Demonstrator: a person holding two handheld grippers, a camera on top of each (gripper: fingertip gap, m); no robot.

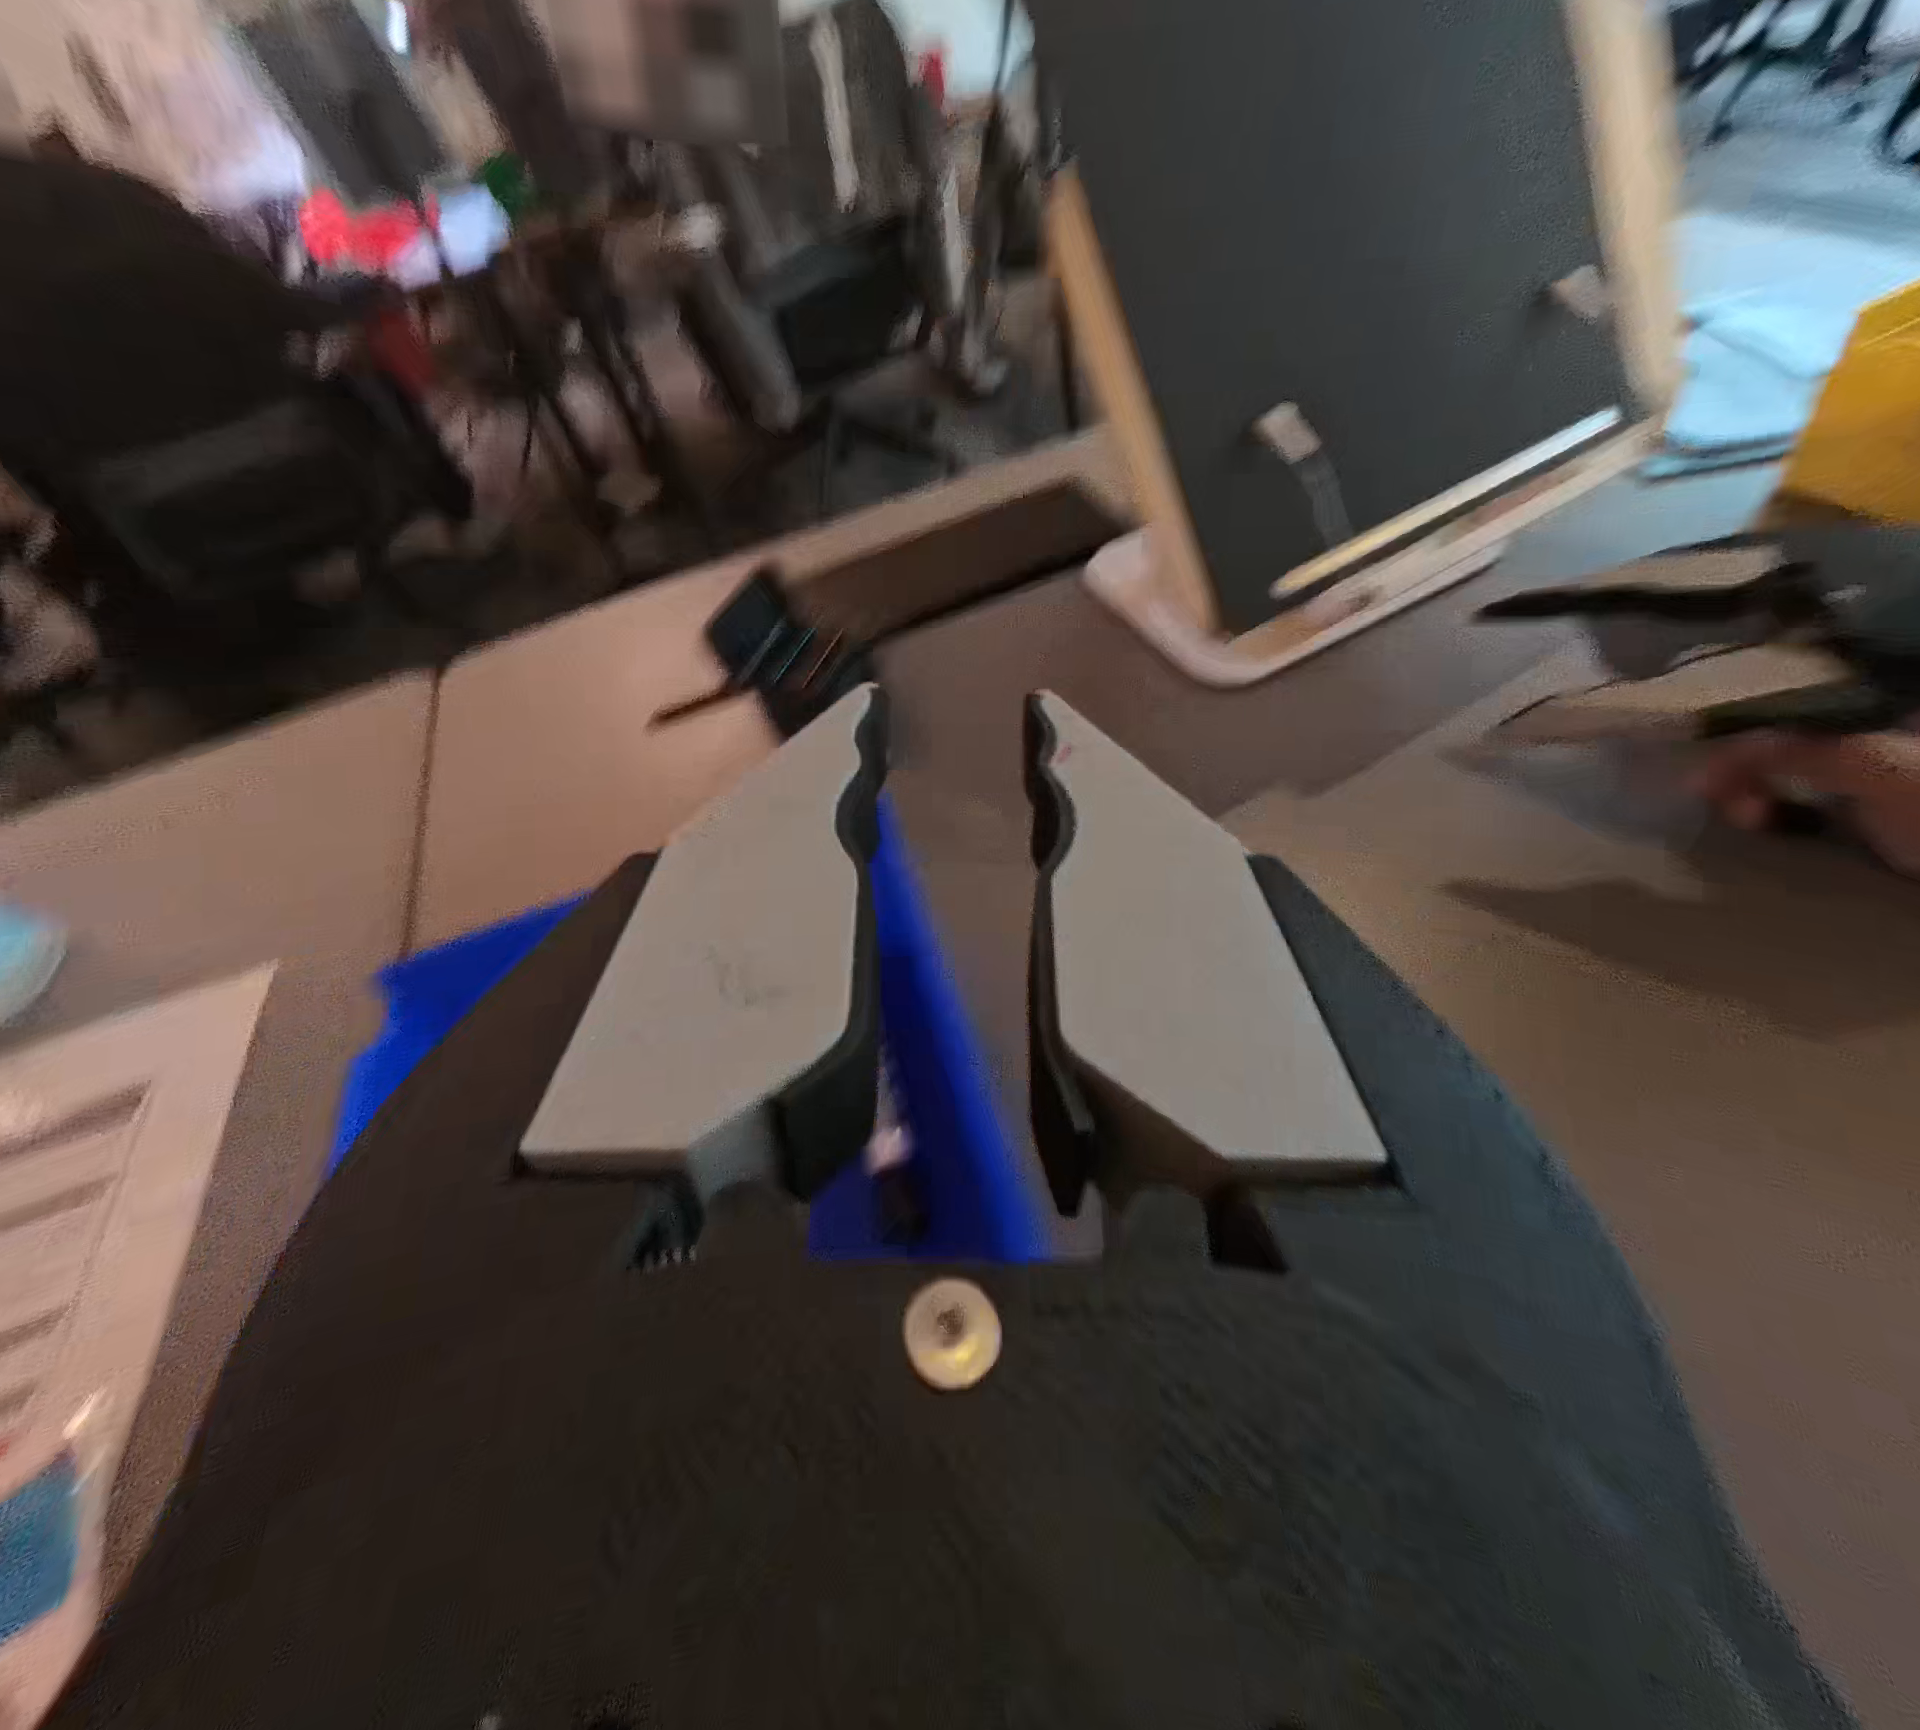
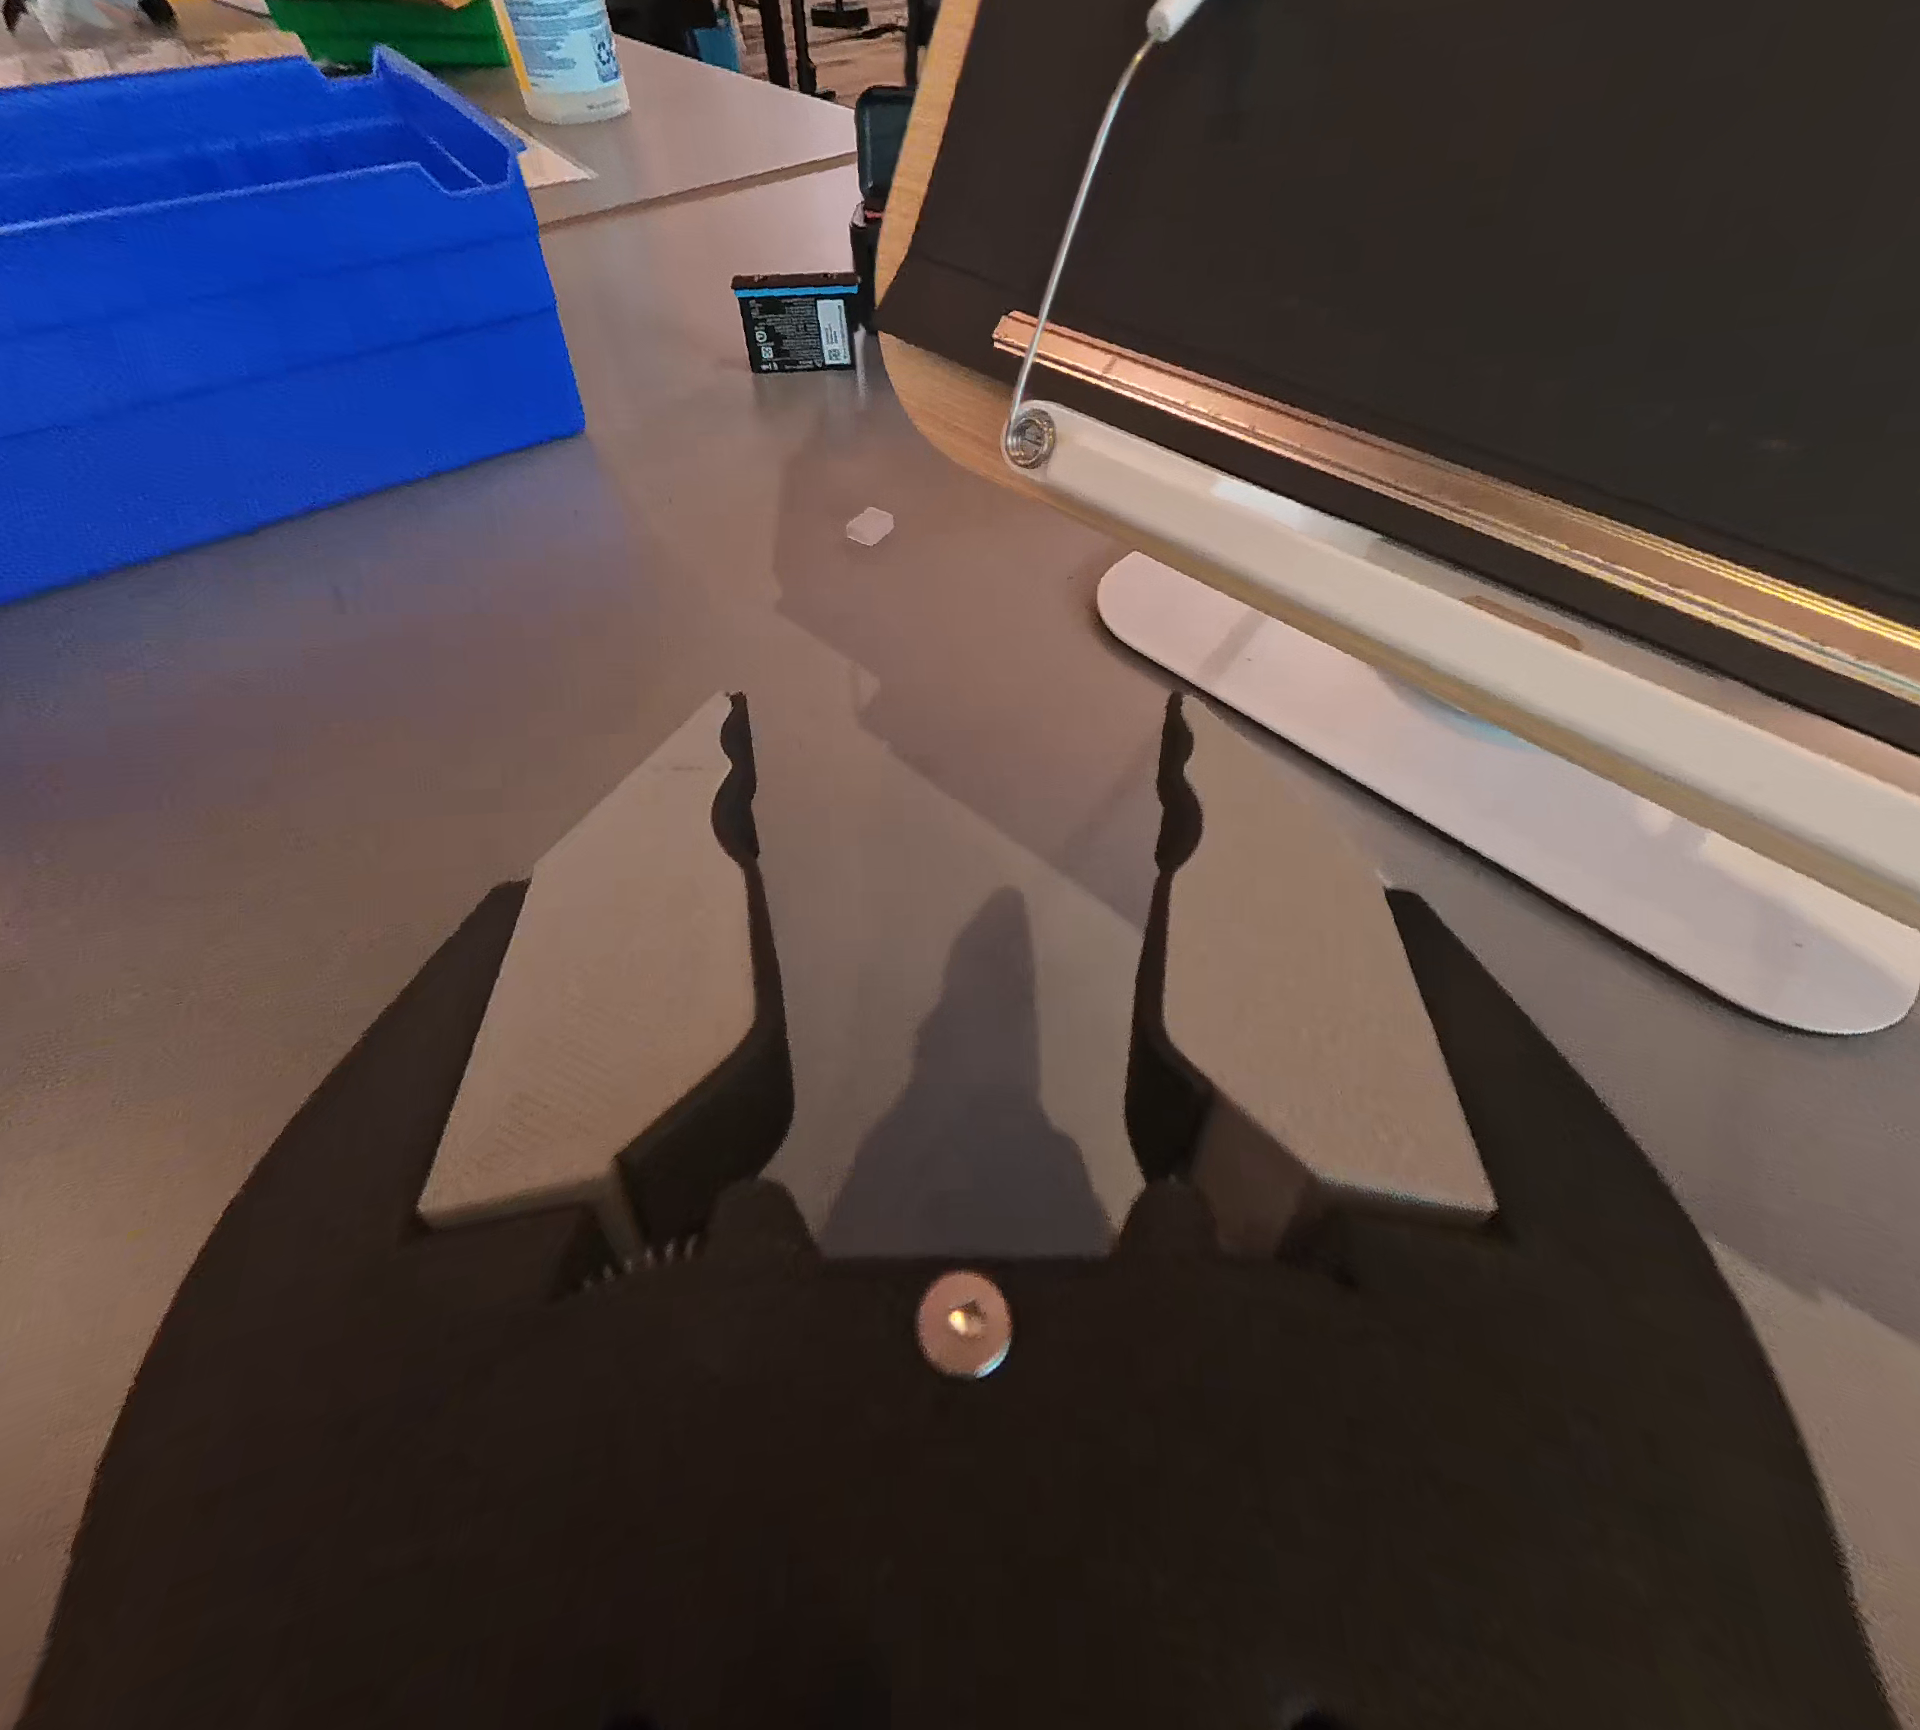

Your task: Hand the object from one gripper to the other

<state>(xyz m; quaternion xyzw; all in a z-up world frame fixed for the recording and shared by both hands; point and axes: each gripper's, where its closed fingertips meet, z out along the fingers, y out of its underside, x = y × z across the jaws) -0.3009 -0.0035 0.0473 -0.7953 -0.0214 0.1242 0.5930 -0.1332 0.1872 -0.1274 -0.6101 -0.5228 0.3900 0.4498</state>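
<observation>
The small black rectangular battery with a blue top edge (image 2: 795, 323) stands on the grey tabletop (image 2: 312, 745) at twelve o'clock from my right gripper (image 2: 956, 704), well apart from it and held by neither tool. My right gripper's jaws are spread wide with nothing between them. My left gripper (image 1: 954, 706) has a narrower gap, also empty; its view is blurred, with the battery near eleven o'clock of its tips. The blue plastic bin (image 2: 260, 350) sits at ten o'clock, the black board on a white stand (image 2: 1455, 745) at two. I judge the pick-up hasn't begun; next I must reach forward and close on the battery.
</observation>
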